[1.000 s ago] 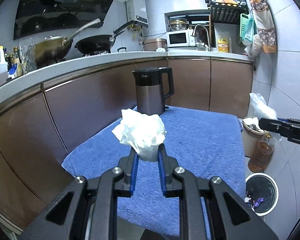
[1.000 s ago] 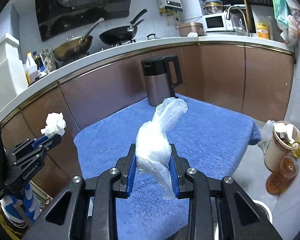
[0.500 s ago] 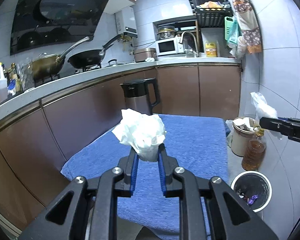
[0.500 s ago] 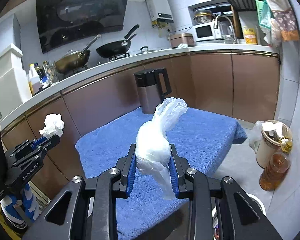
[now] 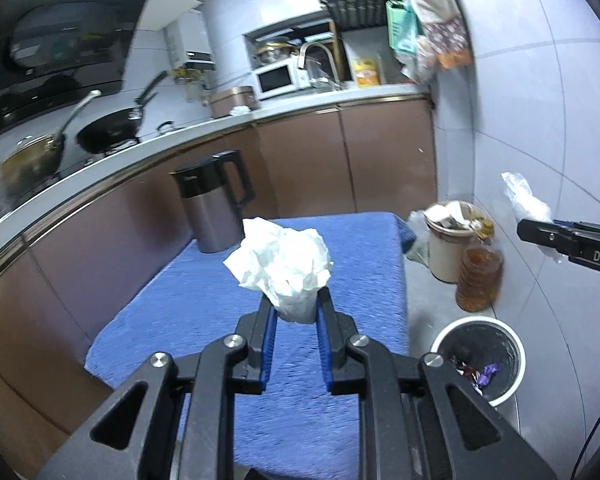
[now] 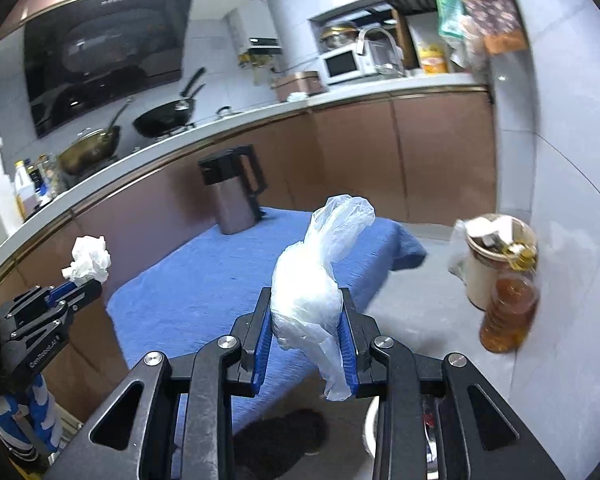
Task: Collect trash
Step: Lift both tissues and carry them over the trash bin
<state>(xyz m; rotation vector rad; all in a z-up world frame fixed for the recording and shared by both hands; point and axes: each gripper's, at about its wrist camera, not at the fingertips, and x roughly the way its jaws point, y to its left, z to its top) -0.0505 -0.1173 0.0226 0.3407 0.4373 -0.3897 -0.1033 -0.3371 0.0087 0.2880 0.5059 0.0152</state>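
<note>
My left gripper (image 5: 296, 304) is shut on a crumpled white tissue (image 5: 282, 266) and holds it above the blue-towelled table (image 5: 204, 300). My right gripper (image 6: 306, 306) is shut on a crumpled clear plastic bag (image 6: 312, 280), held above the table's right edge. The left gripper with its tissue (image 6: 88, 260) shows at the left of the right wrist view. The right gripper with its bag (image 5: 526, 202) shows at the right of the left wrist view. A white waste bin (image 5: 478, 358) with a dark liner stands on the floor to the right of the table.
A dark electric kettle (image 5: 214, 204) stands at the table's far corner. A full beige bin (image 5: 452, 240) and an amber oil bottle (image 5: 478, 278) stand by the tiled wall. Brown cabinets and a counter with pans run behind the table.
Both grippers have swung to the right and risen, keeping their loads. The floor, the beige bin and the waste bin have come further into view.
</note>
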